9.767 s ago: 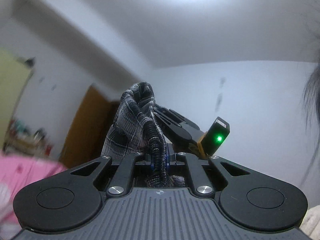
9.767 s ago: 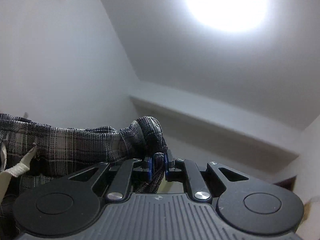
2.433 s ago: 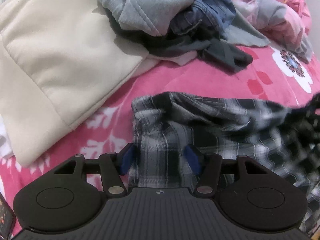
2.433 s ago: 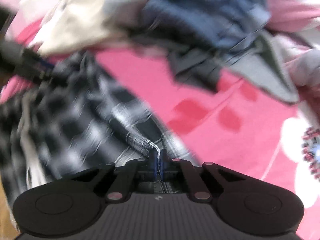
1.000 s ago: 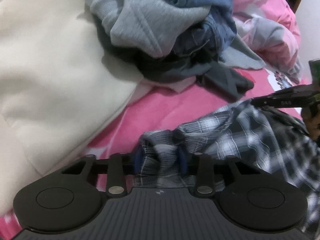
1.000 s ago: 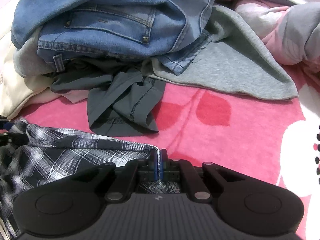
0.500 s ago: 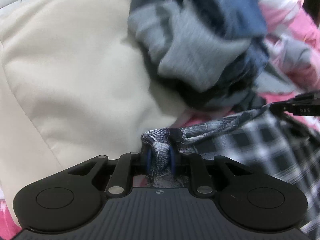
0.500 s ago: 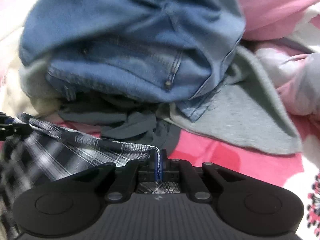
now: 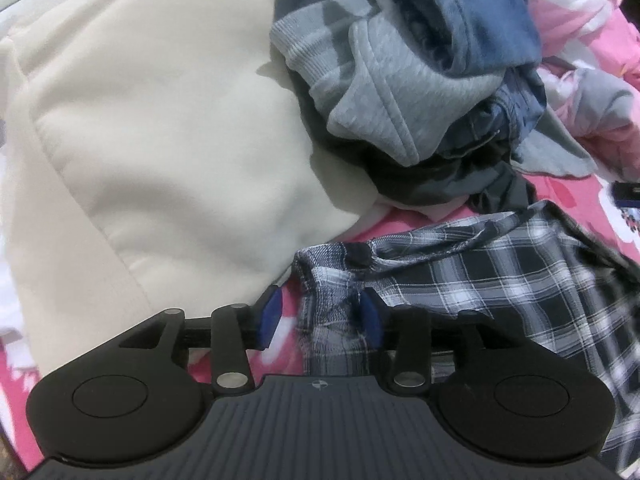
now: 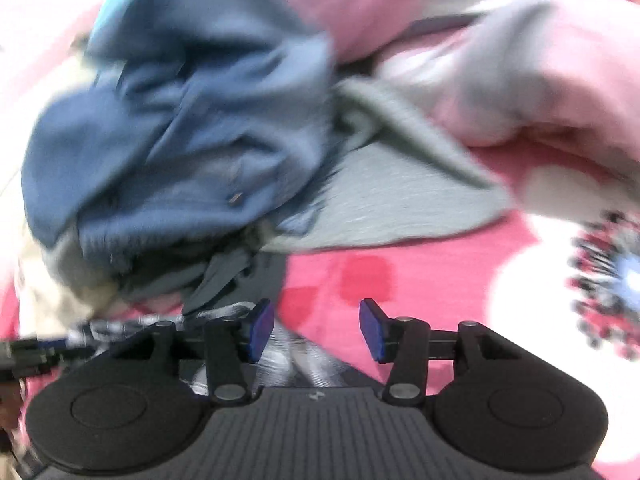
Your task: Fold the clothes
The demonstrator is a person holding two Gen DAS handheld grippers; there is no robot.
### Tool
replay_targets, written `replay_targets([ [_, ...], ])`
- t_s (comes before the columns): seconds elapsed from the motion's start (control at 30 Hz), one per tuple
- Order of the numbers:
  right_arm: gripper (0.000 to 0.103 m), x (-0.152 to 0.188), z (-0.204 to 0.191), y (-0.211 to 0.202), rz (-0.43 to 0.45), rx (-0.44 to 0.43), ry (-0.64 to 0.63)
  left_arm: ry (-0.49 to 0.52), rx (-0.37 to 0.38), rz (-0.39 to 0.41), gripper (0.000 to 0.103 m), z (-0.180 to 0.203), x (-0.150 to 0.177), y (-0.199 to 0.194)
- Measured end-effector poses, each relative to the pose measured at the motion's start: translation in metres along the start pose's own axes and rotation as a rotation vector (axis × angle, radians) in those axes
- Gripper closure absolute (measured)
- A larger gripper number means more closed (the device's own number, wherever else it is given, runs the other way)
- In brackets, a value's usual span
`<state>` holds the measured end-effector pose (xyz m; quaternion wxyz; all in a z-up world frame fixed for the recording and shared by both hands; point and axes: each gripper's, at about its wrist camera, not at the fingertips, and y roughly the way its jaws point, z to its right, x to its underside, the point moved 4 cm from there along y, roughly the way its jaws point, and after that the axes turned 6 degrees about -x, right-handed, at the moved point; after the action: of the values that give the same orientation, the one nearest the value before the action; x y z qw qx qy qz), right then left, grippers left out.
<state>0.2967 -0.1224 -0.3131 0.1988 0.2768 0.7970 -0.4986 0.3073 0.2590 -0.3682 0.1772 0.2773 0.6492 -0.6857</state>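
Note:
A black-and-white plaid garment (image 9: 500, 280) lies rumpled on the pink bedsheet (image 9: 568, 184). Its bunched corner sits between the blue pads of my left gripper (image 9: 320, 316). The jaws are opening: the left pad stands clear of the cloth and the right pad is at its edge. In the blurred right wrist view my right gripper (image 10: 316, 328) is also opening, with only pink sheet between its fingertips. A strip of the plaid garment (image 10: 280, 356) lies under its base. The right gripper's tip (image 9: 626, 194) shows at the far right edge of the left wrist view.
A large cream fleece (image 9: 140, 140) fills the left. Behind the plaid lies a heap of blue jeans (image 10: 180, 140), a grey sweatshirt (image 9: 380, 100) and a dark grey garment (image 9: 440, 184). A pink and grey quilt (image 10: 520, 80) is bunched at the back right.
Both grippers were shut on the plaid garment's edge and now stand apart from it. The stretched edge has dropped onto the bed. The right gripper has lifted off to the right.

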Motion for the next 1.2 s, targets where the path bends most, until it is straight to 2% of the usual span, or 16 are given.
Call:
replay_targets([
  [0.1,0.053,0.006,0.016,-0.041,0.053,0.047,0.025,-0.032,-0.032,0.015,0.055,0.002,0.000,-0.011],
  [0.2,0.053,0.016,0.028,-0.080,0.085,0.099,0.026,-0.080,-0.095,0.041,0.055,0.006,-0.002,-0.024],
  [0.3,0.057,0.035,0.036,-0.110,0.066,0.136,-0.023,-0.120,-0.157,0.068,0.055,0.018,-0.006,-0.039],
  [0.37,0.060,0.050,0.037,-0.121,0.025,0.152,-0.102,-0.116,-0.185,0.100,0.055,0.035,-0.010,-0.052],
  [0.43,0.062,0.068,0.036,-0.128,-0.031,0.175,-0.211,-0.104,-0.172,0.120,0.055,0.062,-0.012,-0.063],
  [0.57,0.068,0.105,0.034,-0.140,-0.156,0.229,-0.454,-0.059,-0.078,0.090,0.055,0.134,-0.005,-0.064],
  [0.67,0.070,0.127,0.047,-0.156,-0.212,0.262,-0.543,-0.037,0.034,0.025,0.055,0.200,0.006,-0.055],
  [0.73,0.070,0.140,0.059,-0.170,-0.245,0.287,-0.582,-0.060,0.125,-0.048,0.055,0.240,0.014,-0.044],
  [0.8,0.070,0.151,0.073,-0.188,-0.274,0.301,-0.569,-0.080,0.193,-0.117,0.055,0.273,0.022,-0.035],
  [0.87,0.070,0.163,0.087,-0.207,-0.303,0.318,-0.545,-0.081,0.224,-0.161,0.055,0.302,0.031,-0.029],
  [0.97,0.070,0.180,0.112,-0.235,-0.348,0.388,-0.531,-0.077,0.263,-0.195,0.055,0.335,0.036,-0.025],
  [1.03,0.070,0.186,0.131,-0.253,-0.363,0.425,-0.477,-0.078,0.287,-0.224,0.055,0.351,0.036,-0.022],
  [1.1,0.070,0.184,0.154,-0.273,-0.348,0.442,-0.306,-0.080,0.307,-0.238,0.055,0.365,0.037,-0.022],
  [1.17,0.070,0.180,0.181,-0.296,-0.307,0.442,-0.059,-0.086,0.319,-0.245,0.055,0.377,0.036,-0.020],
  [1.2,0.070,0.179,0.193,-0.306,-0.282,0.449,0.025,-0.092,0.325,-0.248,0.055,0.383,0.035,-0.019],
])
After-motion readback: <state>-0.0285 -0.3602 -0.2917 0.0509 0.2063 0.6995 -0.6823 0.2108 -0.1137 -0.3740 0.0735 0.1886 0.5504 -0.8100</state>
